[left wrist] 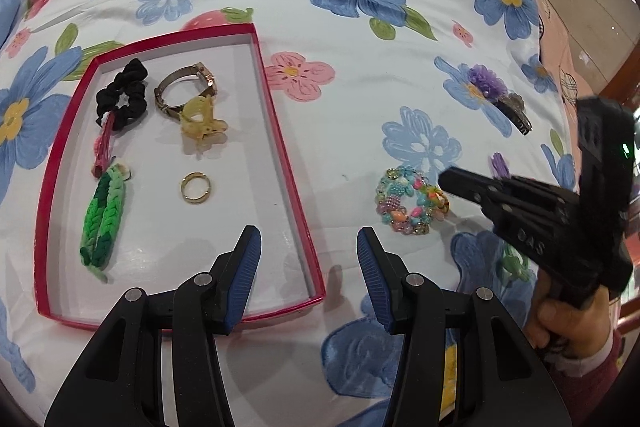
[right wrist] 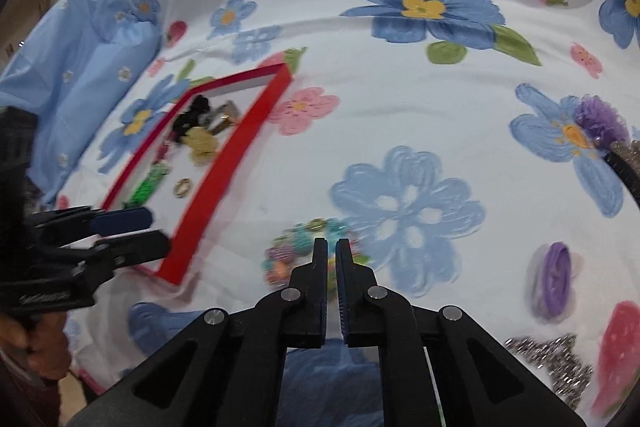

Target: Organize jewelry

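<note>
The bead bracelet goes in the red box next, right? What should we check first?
1. Bead bracelet is out on the bedsheet, not in the box: ok.
2. Right gripper is at the bracelet: ok. Its fingers are almost together.
3. Is the bracelet really pinched? Cannot tell, the picture is blurry there.
4. Red box has bare floor near the gold ring for it: ok.
5. Left gripper is open but hangs over the box's near corner, maybe in the way: not ok.
6. Purple flower hair clip lies apart from the bracelet, so it should not snag: ok.
</note>
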